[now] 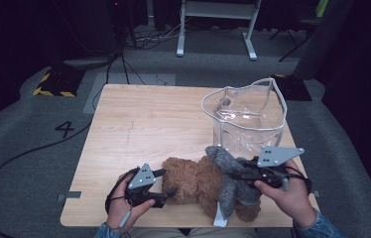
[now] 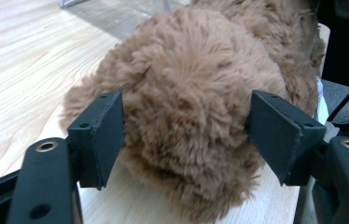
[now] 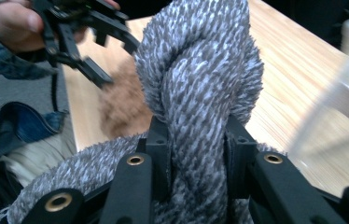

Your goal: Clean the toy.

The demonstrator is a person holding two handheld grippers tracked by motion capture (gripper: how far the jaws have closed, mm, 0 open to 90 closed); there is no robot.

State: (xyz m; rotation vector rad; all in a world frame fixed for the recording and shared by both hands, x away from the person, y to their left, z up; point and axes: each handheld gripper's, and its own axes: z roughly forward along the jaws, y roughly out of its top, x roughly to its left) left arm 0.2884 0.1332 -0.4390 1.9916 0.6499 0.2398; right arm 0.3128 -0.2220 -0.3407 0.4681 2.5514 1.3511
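Grey knitted cloth (image 3: 196, 93) sits clamped in the right gripper (image 3: 196, 154), mid-lift; left gripper (image 2: 186, 135) gapes around the brown plush toy (image 2: 191, 107). Next: the clear bag (image 1: 245, 116).

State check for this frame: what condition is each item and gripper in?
Brown plush: lying on the table, between the left jaws.
Grey cloth: bunched, pinched and lifted off the plush.
Clear bag: upright, mouth open, empty as far as visible.
Left gripper: open, pads either side of the plush.
Right gripper: shut on the grey cloth.
Table: level, wooden.
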